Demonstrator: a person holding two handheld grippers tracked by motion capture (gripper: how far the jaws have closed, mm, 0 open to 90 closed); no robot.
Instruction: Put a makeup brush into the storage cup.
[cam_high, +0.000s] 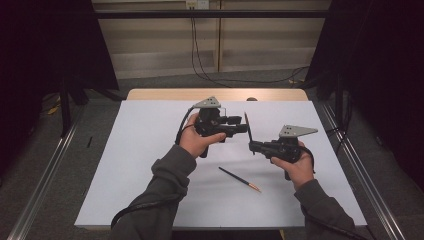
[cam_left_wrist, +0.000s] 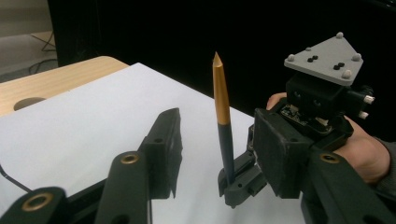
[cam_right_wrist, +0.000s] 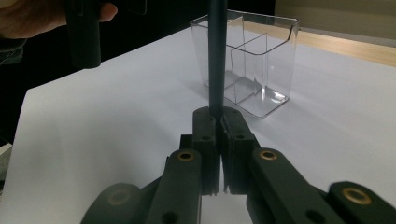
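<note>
gap: upright pen (cam_left_wrist: 223, 126) stands between left gripper (cam_left_wrist: 215, 149) fingers, untouched | beyond right gripper (cam_right_wrist: 217, 122) fingers: clear organizer (cam_right_wrist: 252, 65) blocks

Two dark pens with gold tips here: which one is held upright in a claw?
The pen clamped at its lower end in the right claw, standing upright with its gold tip up. The other pen lies flat on the white table, nearer the person.

The pen (cam_left_wrist: 223, 126) is dark grey with a gold tip. The sheet (cam_high: 145, 150) is white, the box (cam_right_wrist: 252, 65) clear.
</note>
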